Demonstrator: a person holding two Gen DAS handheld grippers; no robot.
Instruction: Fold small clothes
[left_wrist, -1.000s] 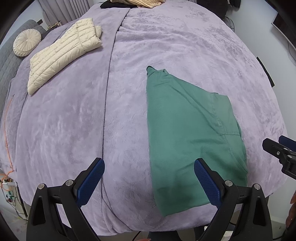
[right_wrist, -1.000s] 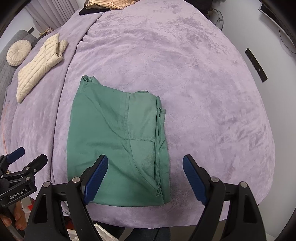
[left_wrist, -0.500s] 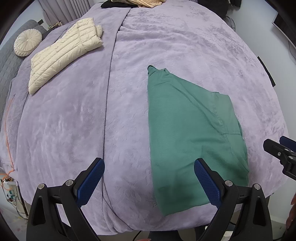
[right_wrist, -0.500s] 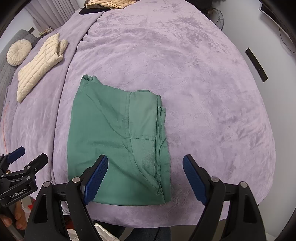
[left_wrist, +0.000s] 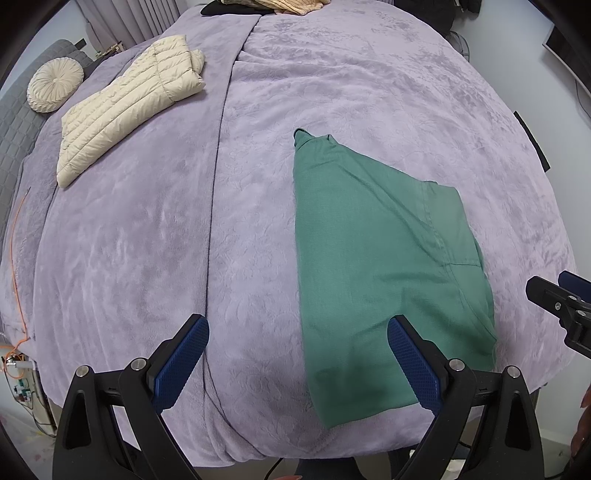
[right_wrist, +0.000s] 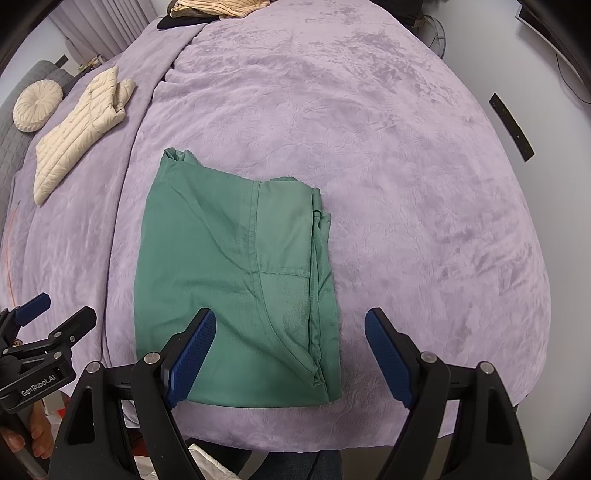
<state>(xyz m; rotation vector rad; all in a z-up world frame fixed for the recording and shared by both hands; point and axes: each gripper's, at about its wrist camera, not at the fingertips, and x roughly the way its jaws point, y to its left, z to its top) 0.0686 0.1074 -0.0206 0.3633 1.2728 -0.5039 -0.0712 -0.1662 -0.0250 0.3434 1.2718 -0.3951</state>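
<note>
A green garment (left_wrist: 376, 258) lies folded lengthwise on the purple bedspread (left_wrist: 147, 240), near the bed's front edge; it also shows in the right wrist view (right_wrist: 229, 280). My left gripper (left_wrist: 297, 363) is open and empty, held above the front edge, its right finger over the garment's near left part. My right gripper (right_wrist: 290, 360) is open and empty above the garment's near right corner. Each gripper shows at the edge of the other's view: the right gripper (left_wrist: 561, 299) and the left gripper (right_wrist: 40, 325).
A cream quilted jacket (left_wrist: 125, 107) lies folded at the far left, with a round cream cushion (left_wrist: 55, 85) beyond it. A pile of tan and black clothes (right_wrist: 218, 9) sits at the far end. An orange cable (left_wrist: 14, 258) hangs at the left edge.
Both grippers have drifted slightly back from the bed; the garment sits a little higher in both views. Both stay open.
</note>
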